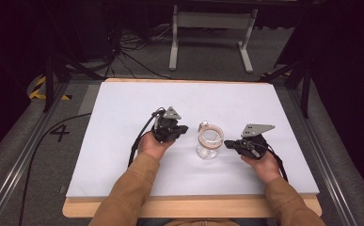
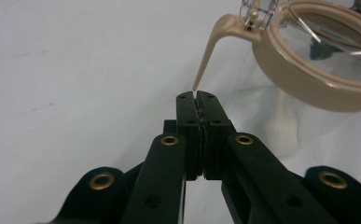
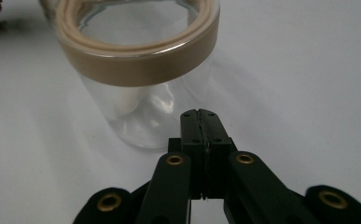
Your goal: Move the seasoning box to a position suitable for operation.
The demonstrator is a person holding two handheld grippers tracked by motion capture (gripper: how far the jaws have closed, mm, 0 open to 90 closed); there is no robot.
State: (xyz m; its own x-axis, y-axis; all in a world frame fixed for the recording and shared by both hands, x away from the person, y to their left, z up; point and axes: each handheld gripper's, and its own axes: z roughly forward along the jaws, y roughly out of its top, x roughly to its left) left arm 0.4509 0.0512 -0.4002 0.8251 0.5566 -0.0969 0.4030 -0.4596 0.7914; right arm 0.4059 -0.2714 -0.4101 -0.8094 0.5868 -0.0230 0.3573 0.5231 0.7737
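The high view looks forward and down from above the person's side onto the whole white tabletop (image 1: 123,141). The left gripper view rides low, close over the table, facing the clear glass jar with the beige rim (image 2: 318,74). The right gripper view sits just as low and near, facing that same jar (image 3: 145,60) from the opposite side; all three views share it (image 1: 209,143).

One sign can be read: a dark number "4" (image 1: 59,133) stands on the grey floor (image 1: 24,155), left of the table (image 1: 123,101). Near it, yellow and black warning stripes (image 1: 39,88) lie on the floor. No other text is readable.
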